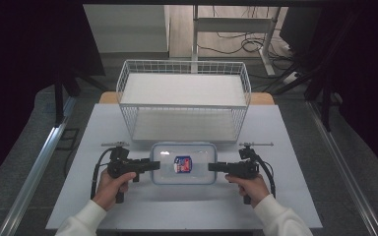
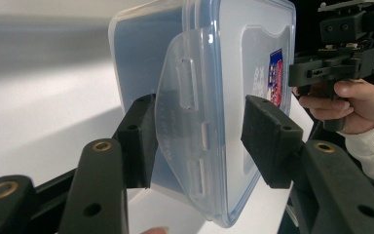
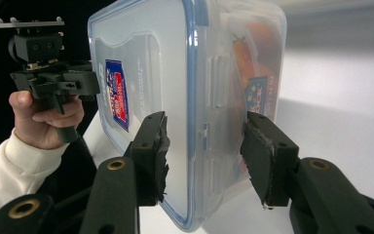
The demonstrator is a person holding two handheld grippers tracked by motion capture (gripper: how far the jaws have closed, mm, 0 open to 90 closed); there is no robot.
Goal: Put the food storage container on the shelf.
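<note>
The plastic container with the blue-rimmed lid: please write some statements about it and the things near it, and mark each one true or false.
1. The plastic container has a claw on each short end, the left claw and the right claw. True.
2. The container sits inside the white wire basket. False: it is in front of the basket, on the side of the person's hands.
3. A blue and red label is on the lid. True.
4. The lid is off and lies beside the container. False: the lid is on the container.
5. The basket has two levels. True.
</note>
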